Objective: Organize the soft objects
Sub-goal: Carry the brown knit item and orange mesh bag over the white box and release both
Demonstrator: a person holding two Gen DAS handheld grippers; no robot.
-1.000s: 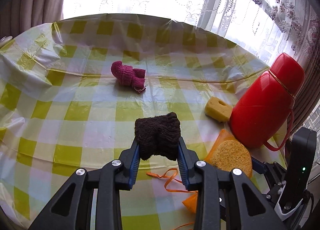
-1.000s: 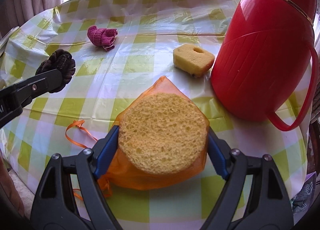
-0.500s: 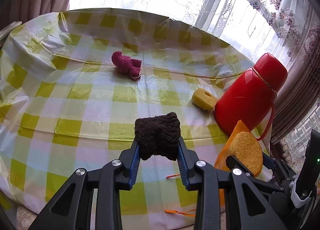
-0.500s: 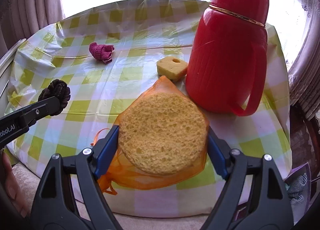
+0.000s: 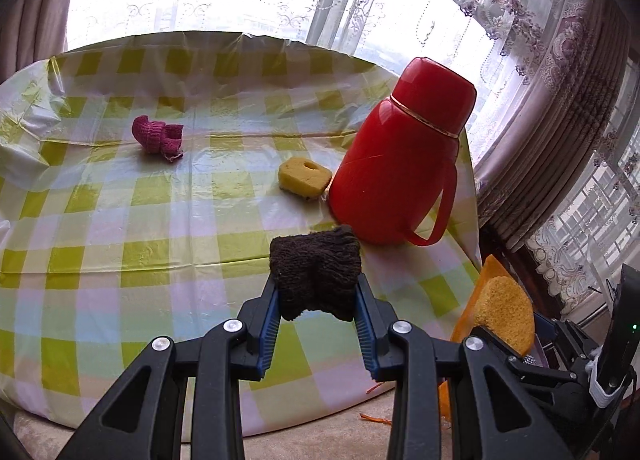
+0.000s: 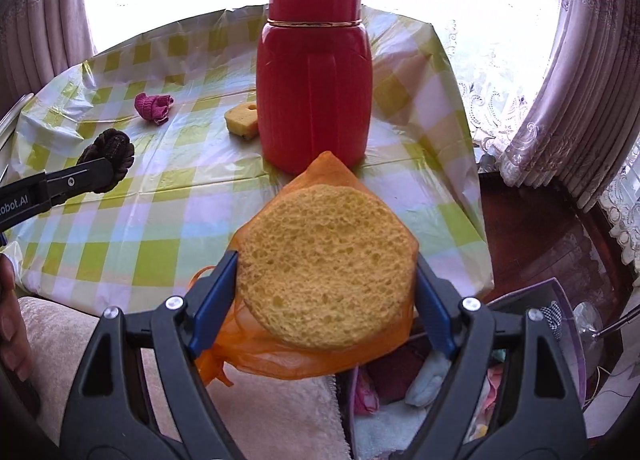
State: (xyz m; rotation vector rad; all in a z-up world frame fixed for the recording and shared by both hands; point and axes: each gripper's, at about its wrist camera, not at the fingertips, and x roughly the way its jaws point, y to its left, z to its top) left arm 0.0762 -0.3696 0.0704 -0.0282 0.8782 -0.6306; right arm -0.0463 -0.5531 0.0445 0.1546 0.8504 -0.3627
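Left gripper (image 5: 316, 302): blue ribbed pads pinched on a dark brown knitted piece (image 5: 315, 274), rumpled and thick, held above the near edge of the table's (image 5: 160, 219) glossy yellow-green checked plastic cloth. On that cloth, from the left: a crumpled magenta knit item (image 5: 158, 136), then a blocky yellow sponge (image 5: 305, 176) with a hole, just beside a smooth red flask (image 5: 404, 163) with a handle. Right gripper (image 6: 326, 288): jaws set wide, clamping a round, porous yellow sponge (image 6: 326, 264) sleeved in sheer orange mesh bag (image 6: 280, 356), held off the table's near edge.
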